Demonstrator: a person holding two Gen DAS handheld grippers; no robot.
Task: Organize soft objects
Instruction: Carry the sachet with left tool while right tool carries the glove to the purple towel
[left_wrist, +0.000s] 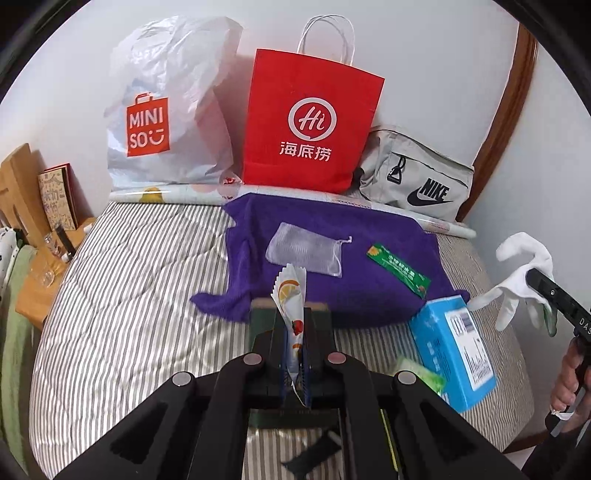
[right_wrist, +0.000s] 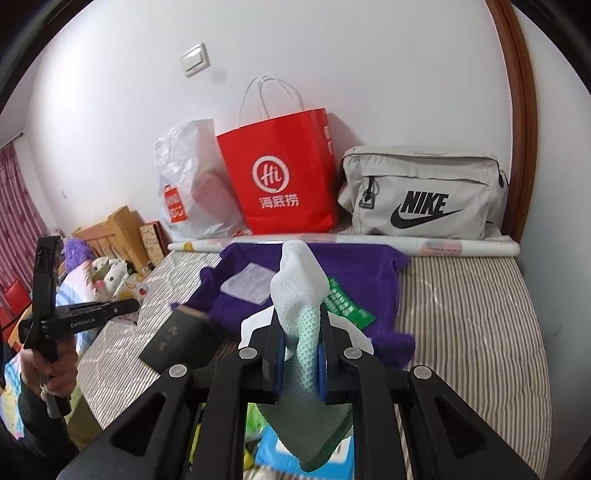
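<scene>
presently, as shown from the two wrist views:

left gripper (left_wrist: 293, 325): closed on a fruit-printed sachet (left_wrist: 291, 295), which is held upright between the jaws and lifted clear of the bedding.

right gripper (right_wrist: 301, 332): closed on a white and green glove (right_wrist: 299, 284); the glove's white part is stood up beyond the fingertips, and its fingers are seen hanging free in the left wrist view.

work surface: a striped mattress (left_wrist: 129, 277), with a purple towel (left_wrist: 369, 236) spread at its far middle.

items still lying: a mesh pouch (left_wrist: 306, 251) and a green sachet (left_wrist: 399, 271) are laid on the towel, apart from each other; a blue box (left_wrist: 454, 347) is set on the near right, just off the towel's corner; a dark booklet (right_wrist: 177, 339) is laid near the towel's left edge.

containers: a white plastic bag (left_wrist: 166, 110), a red paper bag (left_wrist: 310, 122) and a grey pouch bag (left_wrist: 417, 177) are lined against the far wall, left to right.

step in hand: both picked items are judged to be in carriage toward a container; which one cannot be told.

next move: each item is to be brought over an open bag mouth and the jaws eased apart; the grey bag's zip appears closed, so the red bag is judged the easier target.
</scene>
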